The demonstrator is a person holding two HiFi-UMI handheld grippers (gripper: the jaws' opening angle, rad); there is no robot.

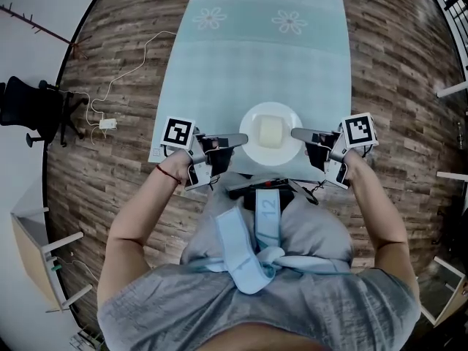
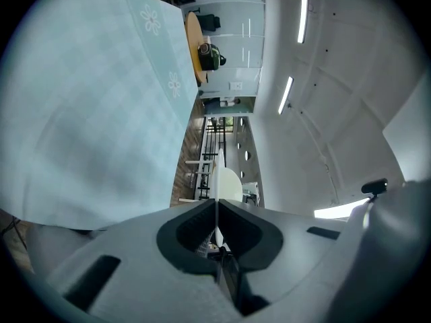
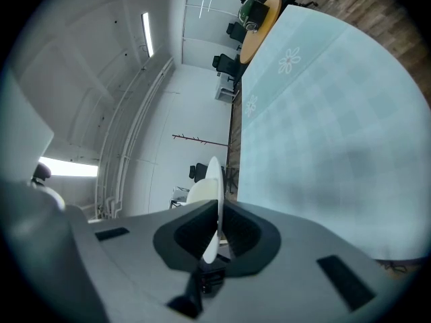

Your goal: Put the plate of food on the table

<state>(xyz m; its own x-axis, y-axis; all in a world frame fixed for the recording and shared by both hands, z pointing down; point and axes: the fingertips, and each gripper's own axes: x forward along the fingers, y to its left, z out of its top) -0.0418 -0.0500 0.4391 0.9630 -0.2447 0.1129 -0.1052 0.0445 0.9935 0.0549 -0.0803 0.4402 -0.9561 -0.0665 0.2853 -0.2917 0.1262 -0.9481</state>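
Blue tablecloth (image 1: 256,57), plank floor (image 1: 124,64), plate (image 1: 270,110) held by left tool (image 1: 240,139), right tool (image 1: 297,132)

Table (image 1: 263,57), pale blue cloth: the whole stretch beyond the plate (image 1: 253,117) lies open and flat, reachable from either long side. Near edge: occupied by the plate, its rim pinched on opposite sides by the left gripper (image 1: 243,139) and right gripper (image 1: 295,132), with the person's torso close behind. Floor left of table: corded adapter (image 1: 107,123) near the table; office chair (image 1: 33,108) well apart.
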